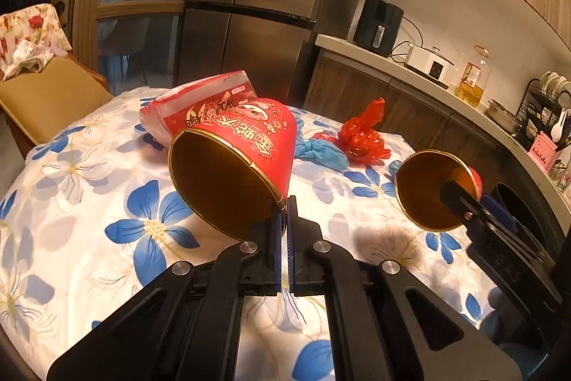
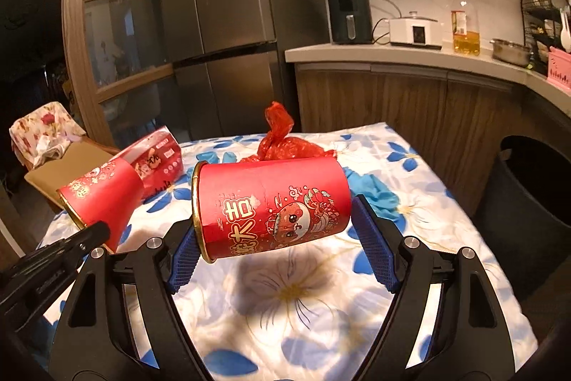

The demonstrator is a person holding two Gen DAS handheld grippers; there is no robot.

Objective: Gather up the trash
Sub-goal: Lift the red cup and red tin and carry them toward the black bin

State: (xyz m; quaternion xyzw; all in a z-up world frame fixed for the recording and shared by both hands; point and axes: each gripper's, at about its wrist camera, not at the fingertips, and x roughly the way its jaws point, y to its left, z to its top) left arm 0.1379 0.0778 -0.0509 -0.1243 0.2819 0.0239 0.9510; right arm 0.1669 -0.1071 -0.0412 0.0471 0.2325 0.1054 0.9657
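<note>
Starting with the left wrist view: the left gripper (image 1: 286,220) has its blue pads pressed almost together, pinching the gold rim of a red paper cup (image 1: 235,159) at the cup's lower right edge. That cup hangs clear above the flowered tablecloth (image 1: 89,174), tipped over so its dark gold inside faces the camera, the printed red wall running away behind it. Just behind it lies a red snack bag (image 1: 192,106) flat on the cloth, and further right sit a crumpled blue glove (image 1: 321,150) and a knotted red plastic bag (image 1: 364,134), touching each other. Off to the right, the right gripper (image 1: 474,206) carries a second cup (image 1: 433,190), mouth toward us, one black finger crossing its opening. Over to the right wrist view now: the right gripper (image 2: 282,234) holds its fingers wide, the second cup (image 2: 269,206) lying crosswise between them, gold rim against the left pad, base against the right pad, lifted off the cloth with its shadow underneath. The red plastic bag (image 2: 285,141) pokes up behind it, the blue glove (image 2: 374,191) peeks out past the cup's base, and the snack bag (image 2: 160,159) lies at the far left of the table. The left gripper (image 2: 101,231) comes in from the lower left with the red paper cup (image 2: 103,199) hanging on its tip. A dark bin (image 2: 528,202) stands on the floor beside the table's right edge, below the wooden counter (image 2: 392,54).
</note>
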